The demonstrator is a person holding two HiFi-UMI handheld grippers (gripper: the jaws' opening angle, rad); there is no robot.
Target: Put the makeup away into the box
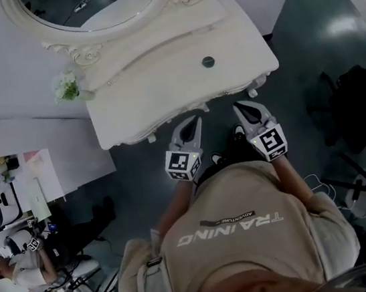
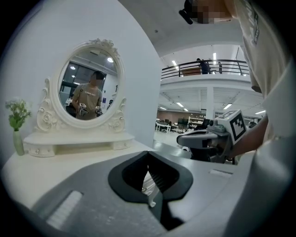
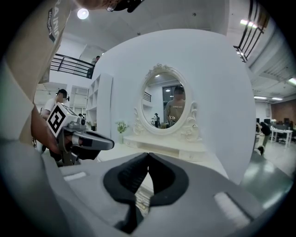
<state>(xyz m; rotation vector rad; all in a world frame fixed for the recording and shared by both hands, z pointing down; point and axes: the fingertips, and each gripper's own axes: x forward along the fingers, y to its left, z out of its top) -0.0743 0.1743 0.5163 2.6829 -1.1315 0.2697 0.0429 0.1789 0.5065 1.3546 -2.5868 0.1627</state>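
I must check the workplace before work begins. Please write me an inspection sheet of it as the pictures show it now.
Surface: white table, mirror at its back.
Job's things: no makeup or box seen; one small dark round thing on the table, kind unclear.
Clutter: flowers in a vase at the table's left end.
Tools: left tool and right tool both shut, empty, near the table's front edge.
Cables: nothing seen.
Surroundings: dark floor; seated person at left; chairs at right.
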